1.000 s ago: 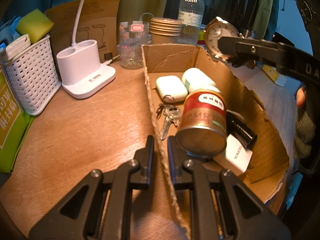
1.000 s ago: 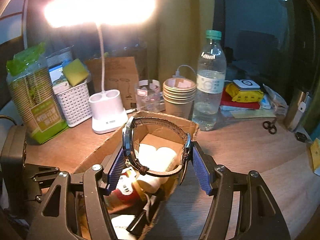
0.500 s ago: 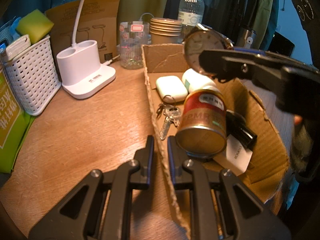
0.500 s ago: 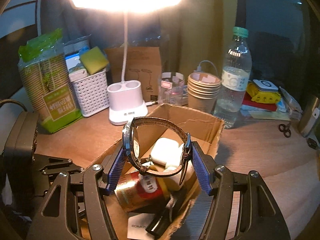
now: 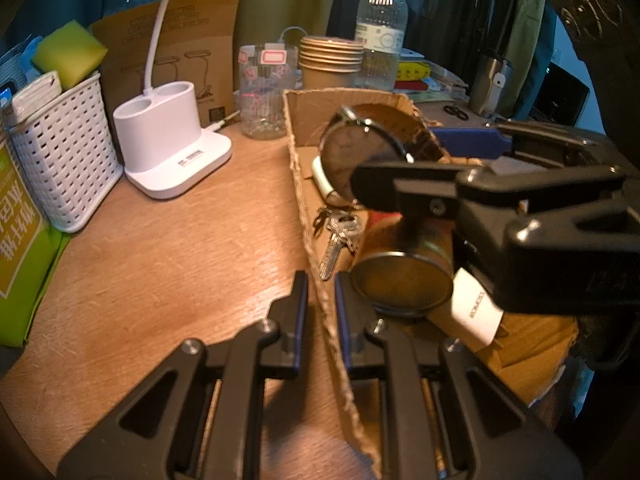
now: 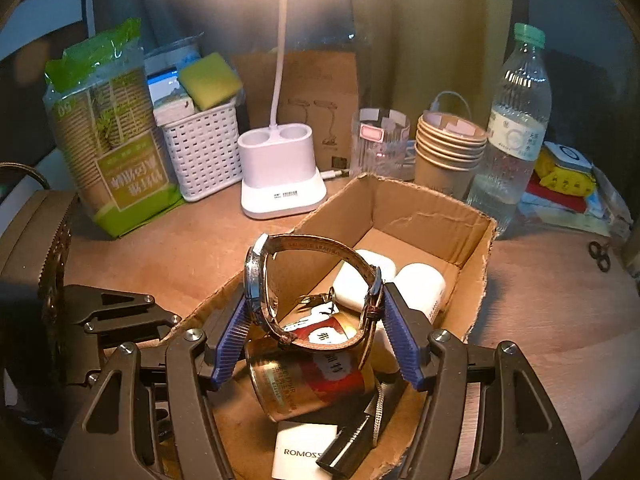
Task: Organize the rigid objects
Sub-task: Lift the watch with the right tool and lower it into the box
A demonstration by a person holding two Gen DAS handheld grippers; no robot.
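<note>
A brown-strapped wristwatch point(image 6: 256, 280) is clamped between the blue pads point(image 6: 236, 328) of my right gripper point(image 6: 316, 320). It hangs over the open cardboard box point(image 6: 432, 216). In the left wrist view the watch point(image 5: 356, 152) and right gripper point(image 5: 400, 156) sit above the box's middle. Inside the box lie a red and gold can point(image 6: 316, 372), keys point(image 5: 340, 236), two white cases point(image 6: 420, 284) and a black item with a white label point(image 6: 304, 452). My left gripper point(image 5: 320, 308) is shut on the box's near side wall point(image 5: 304, 200).
On the wooden table behind the box stand a white lamp base point(image 5: 168, 148), a white basket point(image 5: 64, 148), a glass jar point(image 5: 268, 96), stacked paper cups point(image 5: 330, 64) and a water bottle point(image 5: 380, 32). A green pack of cups point(image 6: 108, 140) is at the left, scissors point(image 6: 600, 256) at the right.
My right gripper has carried the watch from beyond the box's far corner to over its inside, and lower. The left gripper has kept its hold on the wall without moving.
</note>
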